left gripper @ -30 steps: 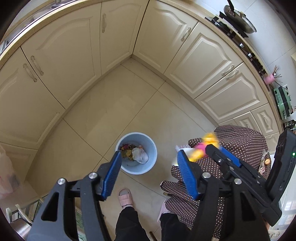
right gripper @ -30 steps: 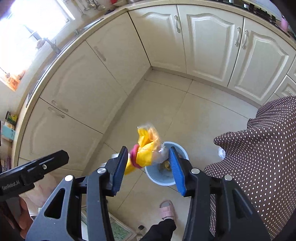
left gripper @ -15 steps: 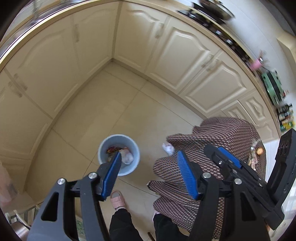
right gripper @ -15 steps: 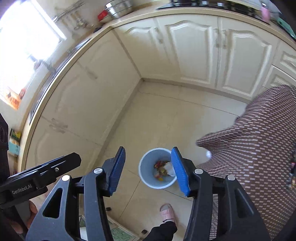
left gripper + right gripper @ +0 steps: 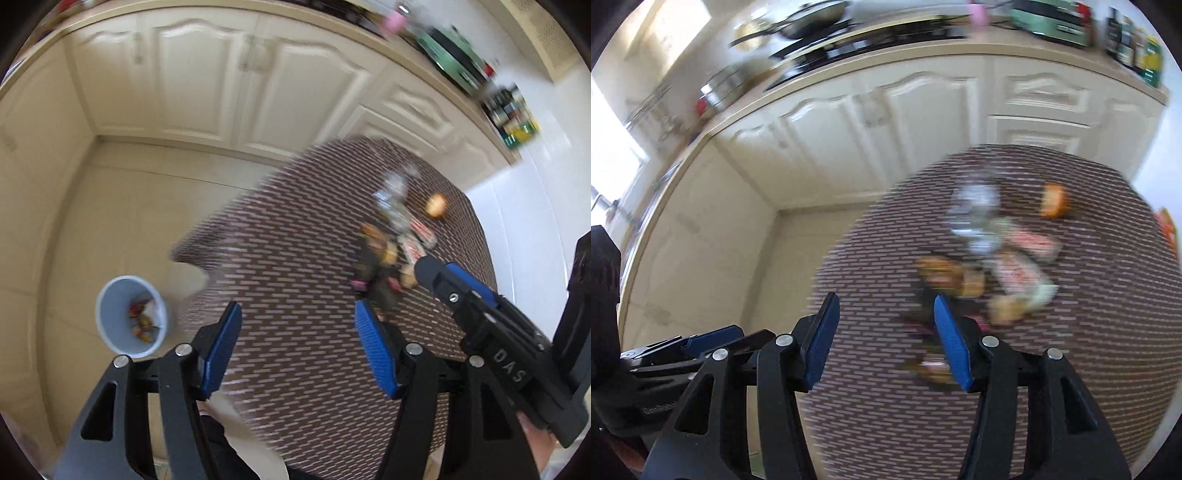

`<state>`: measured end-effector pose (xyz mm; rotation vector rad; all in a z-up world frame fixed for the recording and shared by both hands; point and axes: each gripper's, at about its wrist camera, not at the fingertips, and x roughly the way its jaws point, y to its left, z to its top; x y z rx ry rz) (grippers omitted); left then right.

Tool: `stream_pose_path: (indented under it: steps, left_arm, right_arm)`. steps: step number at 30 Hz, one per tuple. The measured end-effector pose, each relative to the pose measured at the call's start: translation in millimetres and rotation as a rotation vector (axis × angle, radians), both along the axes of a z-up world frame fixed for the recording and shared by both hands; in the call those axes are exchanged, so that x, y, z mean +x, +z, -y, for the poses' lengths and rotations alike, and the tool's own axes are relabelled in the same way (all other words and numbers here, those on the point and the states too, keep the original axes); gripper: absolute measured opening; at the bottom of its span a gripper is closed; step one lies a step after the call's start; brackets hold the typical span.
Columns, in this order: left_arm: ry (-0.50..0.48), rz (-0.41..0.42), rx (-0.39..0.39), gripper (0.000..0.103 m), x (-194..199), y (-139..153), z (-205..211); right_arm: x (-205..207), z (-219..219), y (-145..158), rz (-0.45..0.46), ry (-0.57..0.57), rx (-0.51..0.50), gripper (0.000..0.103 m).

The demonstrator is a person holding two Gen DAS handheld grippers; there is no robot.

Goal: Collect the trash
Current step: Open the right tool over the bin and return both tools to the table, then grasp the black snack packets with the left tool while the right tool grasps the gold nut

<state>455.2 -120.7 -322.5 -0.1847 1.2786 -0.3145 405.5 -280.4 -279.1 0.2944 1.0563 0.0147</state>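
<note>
The grey-blue trash bin [image 5: 129,314] stands on the floor at lower left with scraps inside. A blurred heap of wrappers and clear plastic [image 5: 391,251] lies on the brown dotted tablecloth [image 5: 295,240], and an orange-yellow item [image 5: 436,205] sits beyond it. My left gripper [image 5: 297,347] hangs open and empty over the cloth, short of the heap. My right gripper [image 5: 884,341] is over the same cloth; its jaws are opening and hold nothing. The heap [image 5: 990,266] lies just past its right pad. Each gripper shows in the other's view: the right gripper [image 5: 443,275] and the left gripper [image 5: 713,339].
Cream cabinets [image 5: 207,85] run along the back under a counter with a stove, pans [image 5: 805,33], a green appliance [image 5: 454,59] and jars [image 5: 1137,40]. Tiled floor [image 5: 122,206] lies left of the table. The person's dark trouser leg [image 5: 221,454] is at the bottom.
The yellow and pink wrapper has left the right gripper's jaws above the bin. Both grippers have swung right, away from the bin and over the table with the trash heap.
</note>
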Motion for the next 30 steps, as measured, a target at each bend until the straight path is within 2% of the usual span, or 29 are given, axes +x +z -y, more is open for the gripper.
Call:
stream_pose_path:
  steps: [5, 10, 19, 20, 22, 23, 24, 26, 30]
  left_arm:
    - [-0.055, -0.045, 0.006, 0.063, 3, -30, 73]
    - [-0.092, -0.069, 0.079, 0.063, 2, -57, 101]
    - [-0.119, -0.096, 0.186, 0.062, 4, -93, 127]
    - [-0.122, -0.095, 0.200, 0.060, 3, -95, 129]
    - [-0.138, -0.080, 0.230, 0.046, 0, -98, 137]
    - [-0.146, -0.072, 0.230, 0.037, -1, -99, 144]
    - [-0.152, -0.075, 0.211, 0.033, -1, -99, 146]
    - [-0.152, -0.079, 0.200, 0.029, -1, -99, 146]
    - [-0.137, -0.085, 0.117, 0.021, -6, -89, 135]
  right_arm:
    - [-14, 52, -15, -0.050, -0.050, 0.004, 0.052]
    - [-23, 85, -35, -0.099, -0.060, 0.040, 0.052]
    - [-25, 104, -53, -0.138, -0.038, 0.070, 0.052]
    - [-25, 105, -53, -0.140, -0.037, 0.072, 0.052]
    - [-23, 106, -54, -0.142, -0.033, 0.078, 0.052]
    - [-22, 105, -54, -0.143, -0.031, 0.079, 0.052]
    - [-21, 104, -55, -0.144, -0.029, 0.081, 0.052]
    - [-19, 101, -56, -0.146, -0.024, 0.090, 0.052]
    - [-13, 94, -58, -0.147, -0.005, 0.101, 0.052]
